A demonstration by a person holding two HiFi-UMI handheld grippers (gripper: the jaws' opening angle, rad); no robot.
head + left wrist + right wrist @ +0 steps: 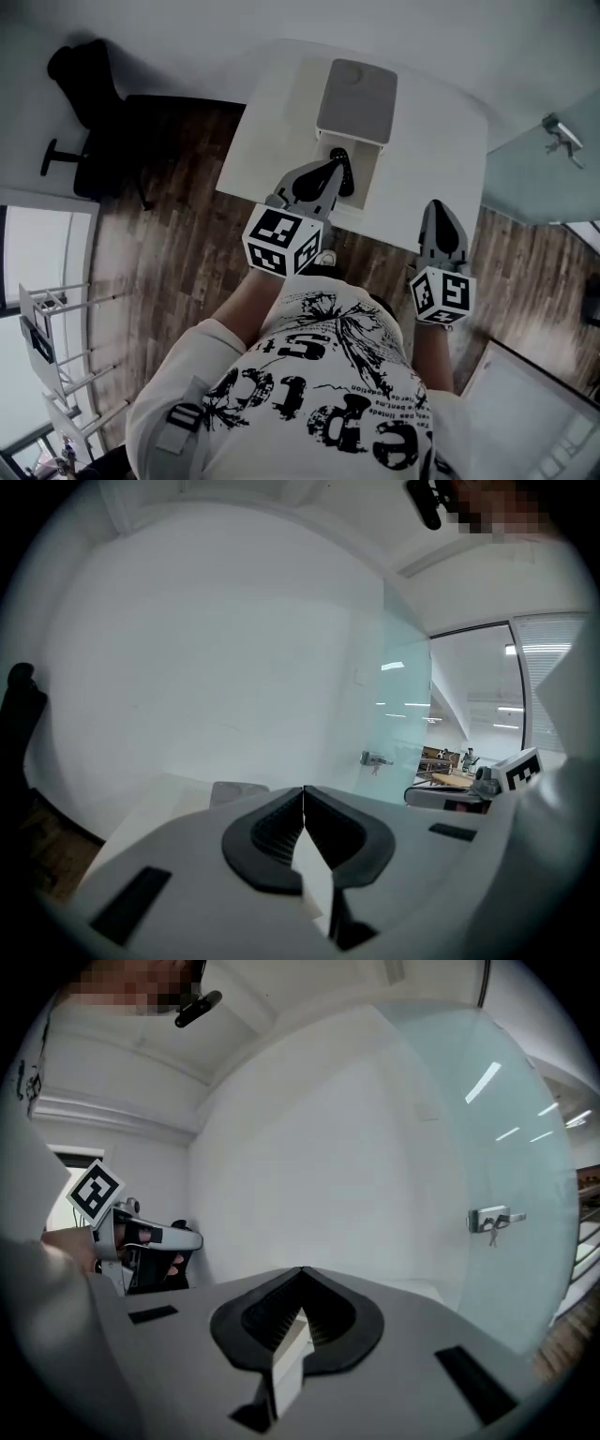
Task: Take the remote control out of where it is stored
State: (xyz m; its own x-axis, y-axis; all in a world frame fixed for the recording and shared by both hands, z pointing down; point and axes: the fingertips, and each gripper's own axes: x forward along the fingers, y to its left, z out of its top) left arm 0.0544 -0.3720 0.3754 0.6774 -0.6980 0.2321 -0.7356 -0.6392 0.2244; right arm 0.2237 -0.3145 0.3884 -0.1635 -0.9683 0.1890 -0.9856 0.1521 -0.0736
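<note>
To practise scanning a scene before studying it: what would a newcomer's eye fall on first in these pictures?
The black-and-white marker cubes stand out first in the head view, one on each gripper, just ahead of the person's printed shirt. The left claw is shut and points into the open drawer of a grey-topped box on the white table. The right claw, also shut, hangs over the table's near edge.
</note>
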